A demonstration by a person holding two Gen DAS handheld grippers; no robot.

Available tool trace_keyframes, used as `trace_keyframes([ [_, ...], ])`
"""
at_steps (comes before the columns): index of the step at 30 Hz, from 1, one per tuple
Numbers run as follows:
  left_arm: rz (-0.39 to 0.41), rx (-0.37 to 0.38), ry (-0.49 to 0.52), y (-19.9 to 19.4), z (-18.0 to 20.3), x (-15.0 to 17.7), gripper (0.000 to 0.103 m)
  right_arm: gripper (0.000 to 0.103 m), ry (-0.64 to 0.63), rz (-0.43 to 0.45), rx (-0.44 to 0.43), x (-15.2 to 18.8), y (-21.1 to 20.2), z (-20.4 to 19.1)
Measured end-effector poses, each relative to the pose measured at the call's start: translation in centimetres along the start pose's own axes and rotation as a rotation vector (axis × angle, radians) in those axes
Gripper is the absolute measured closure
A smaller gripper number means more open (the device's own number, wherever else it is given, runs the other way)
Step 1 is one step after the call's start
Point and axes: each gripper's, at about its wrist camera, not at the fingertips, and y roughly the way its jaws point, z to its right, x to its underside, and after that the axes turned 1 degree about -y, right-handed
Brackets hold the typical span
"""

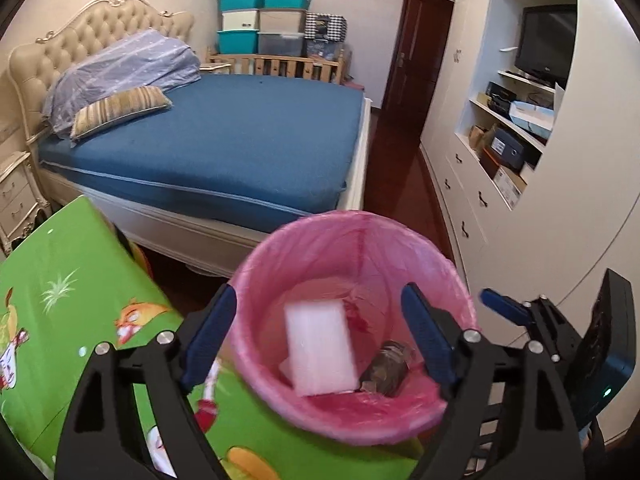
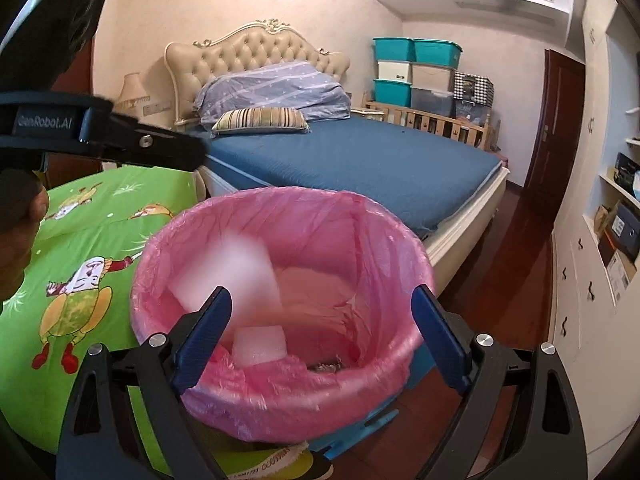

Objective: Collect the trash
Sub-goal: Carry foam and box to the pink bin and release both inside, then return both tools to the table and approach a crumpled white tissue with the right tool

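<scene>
A bin lined with a pink bag (image 1: 412, 252) (image 2: 380, 232) stands beside a table with a green cartoon cloth (image 1: 60, 288) (image 2: 80, 240). A white foam block (image 1: 320, 350) is in mid-air inside the bin mouth; it looks blurred in the right wrist view (image 2: 236, 272). Another white piece (image 2: 260, 346) and a dark crumpled bottle (image 1: 386, 368) lie at the bottom. My left gripper (image 1: 320, 328) is open above the bin, holding nothing. My right gripper (image 2: 324, 332) is open over the near rim; it also shows in the left wrist view (image 1: 516, 312).
A bed with a blue mattress (image 1: 224, 136) (image 2: 380, 164) stands behind the bin. White cabinets with shelves (image 1: 516, 128) line the right wall. Dark wood floor (image 1: 396, 176) runs between bed and cabinets. A shoe (image 2: 288, 464) lies by the bin's base.
</scene>
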Motion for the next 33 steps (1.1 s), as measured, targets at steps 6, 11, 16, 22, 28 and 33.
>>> trace_keyframes([
  [6, 0.088, -0.113, 0.012, -5.3, -3.1, 3.0, 0.006, 0.017, 0.043, 0.024, -0.003, 0.5, -2.9, -0.1],
  [11, 0.104, -0.195, 0.010, -9.8, -5.3, 7.5, 0.006, 0.017, 0.057, 0.032, -0.045, 0.4, -4.4, -3.0],
  [16, 0.141, -0.285, 0.063, -14.3, -6.9, 12.7, 0.006, 0.017, 0.019, 0.022, -0.124, -0.4, -5.0, -8.5],
  [22, 0.181, -0.341, 0.046, -20.8, -9.7, 18.4, 0.006, 0.015, -0.053, 0.023, -0.209, -1.6, -5.1, -16.2],
  [28, 0.248, -0.459, -0.064, -29.4, -14.2, 24.3, 0.006, 0.014, -0.095, 0.008, -0.305, -2.0, -4.9, -22.6],
  [33, 0.227, -0.631, -0.137, -35.0, -17.6, 28.5, 0.006, 0.014, -0.171, -0.013, -0.380, -1.6, -5.3, -28.4],
])
